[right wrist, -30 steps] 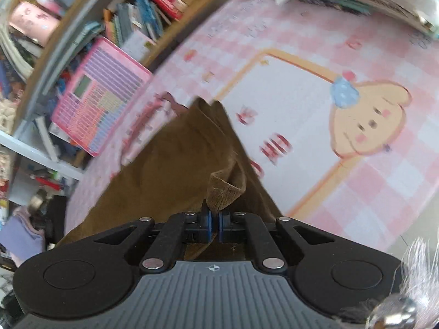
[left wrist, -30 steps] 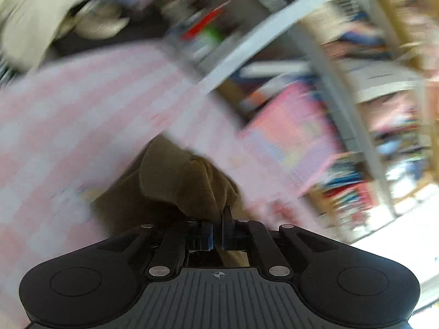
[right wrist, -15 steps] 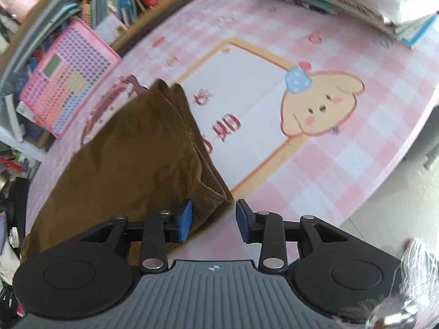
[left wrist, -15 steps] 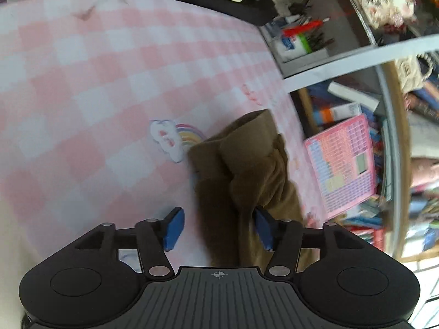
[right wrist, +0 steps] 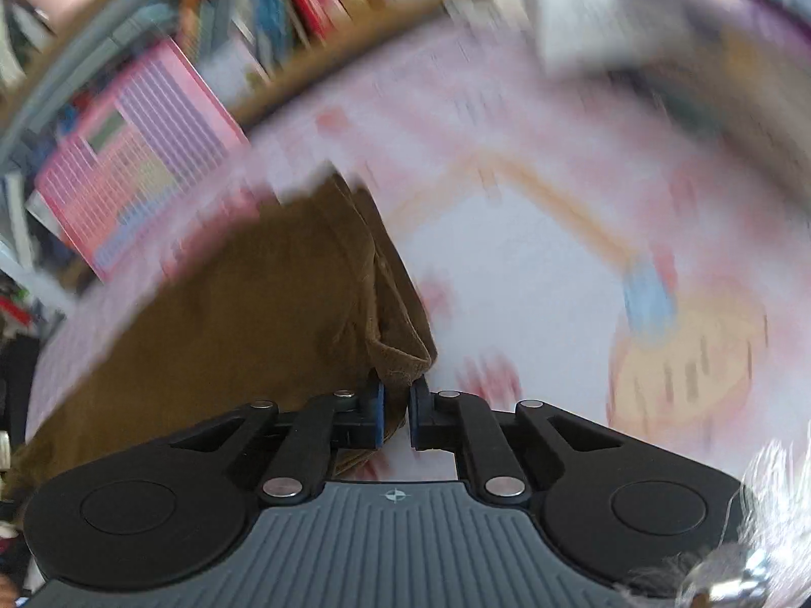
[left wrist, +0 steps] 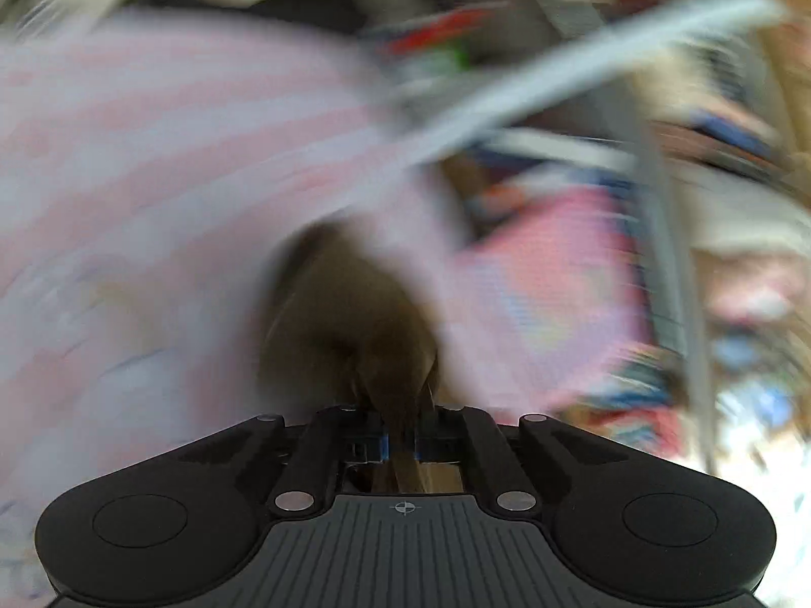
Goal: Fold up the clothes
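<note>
A brown corduroy garment (right wrist: pixel 263 294) lies folded on a pink checked tablecloth (right wrist: pixel 507 142). In the right wrist view my right gripper (right wrist: pixel 395 413) is shut on the garment's near corner, its blue pads pinching the fabric edge. The left wrist view is heavily blurred; there my left gripper (left wrist: pixel 400 443) is shut on a bunched end of the same brown garment (left wrist: pixel 349 314), which rises just ahead of the jaws. Most of the cloth's far side is hidden by blur.
A cartoon dog print (right wrist: pixel 684 354) is on the tablecloth right of the garment. A pink toy keyboard (right wrist: pixel 132 162) leans against a crowded bookshelf (right wrist: pixel 284 5) beyond the table's edge. A stack of papers or books (right wrist: pixel 633 25) sits at the far right.
Half a second ago both grippers stood open beside the lying garment. Both have now closed on its edges and are moving with it, blurring both views.
</note>
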The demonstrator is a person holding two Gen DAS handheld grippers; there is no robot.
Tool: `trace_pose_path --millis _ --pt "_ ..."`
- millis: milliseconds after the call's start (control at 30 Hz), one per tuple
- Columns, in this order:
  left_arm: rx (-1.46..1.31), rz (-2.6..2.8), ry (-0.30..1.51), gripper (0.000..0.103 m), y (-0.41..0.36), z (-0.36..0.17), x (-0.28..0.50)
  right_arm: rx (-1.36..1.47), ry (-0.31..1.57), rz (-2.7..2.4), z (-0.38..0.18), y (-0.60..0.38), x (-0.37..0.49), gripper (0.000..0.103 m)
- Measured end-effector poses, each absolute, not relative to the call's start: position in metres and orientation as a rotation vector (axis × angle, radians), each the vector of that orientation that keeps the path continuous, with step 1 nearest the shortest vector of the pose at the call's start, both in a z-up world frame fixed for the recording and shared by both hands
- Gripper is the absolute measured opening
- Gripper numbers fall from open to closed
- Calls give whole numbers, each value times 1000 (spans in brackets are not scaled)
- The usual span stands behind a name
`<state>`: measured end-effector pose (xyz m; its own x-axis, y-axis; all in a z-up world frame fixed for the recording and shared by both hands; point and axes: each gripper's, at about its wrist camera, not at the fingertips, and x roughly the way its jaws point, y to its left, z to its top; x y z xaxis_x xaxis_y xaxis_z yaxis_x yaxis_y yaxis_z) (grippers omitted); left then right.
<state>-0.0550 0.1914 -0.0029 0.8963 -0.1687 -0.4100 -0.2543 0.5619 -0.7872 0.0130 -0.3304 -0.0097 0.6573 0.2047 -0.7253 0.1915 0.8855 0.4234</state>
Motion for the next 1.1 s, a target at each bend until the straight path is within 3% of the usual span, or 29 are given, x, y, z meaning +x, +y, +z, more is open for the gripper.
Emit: trace_pose_path --millis 100,233,300,400,433,500,533,567,800,933,1100 --pt "-920 14 441 7 193 3 -75 495 748 109 26 -340 10 8" --pt "-967 213 641 7 211 -57 -81 453 895 140 -13 -344 16 8" --pt "-960 261 658 10 206 -67 -85 452 961 138 -35 -341 16 8" --pt "-959 330 658 23 201 -64 -86 385 995 164 -49 -336 14 16" --pt "-952 351 664 29 199 -61 -87 362 1005 182 -48 -336 17 18" --pt "-921 395 676 45 192 -52 -92 320 1018 209 -44 -340 22 33" --pt "-894 423 674 56 186 -47 -97 306 1009 220 -40 -345 23 34" --pt "-871 450 668 59 182 -42 -103 292 993 235 -35 -350 26 35" --pt "-746 528 602 59 132 -7 -126 243 899 328 -15 -374 71 40" --pt "-660 468 602 71 77 2 -112 240 880 408 -14 -368 105 45" --pt "-523 404 663 71 16 0 -90 224 895 487 -19 -353 133 50"
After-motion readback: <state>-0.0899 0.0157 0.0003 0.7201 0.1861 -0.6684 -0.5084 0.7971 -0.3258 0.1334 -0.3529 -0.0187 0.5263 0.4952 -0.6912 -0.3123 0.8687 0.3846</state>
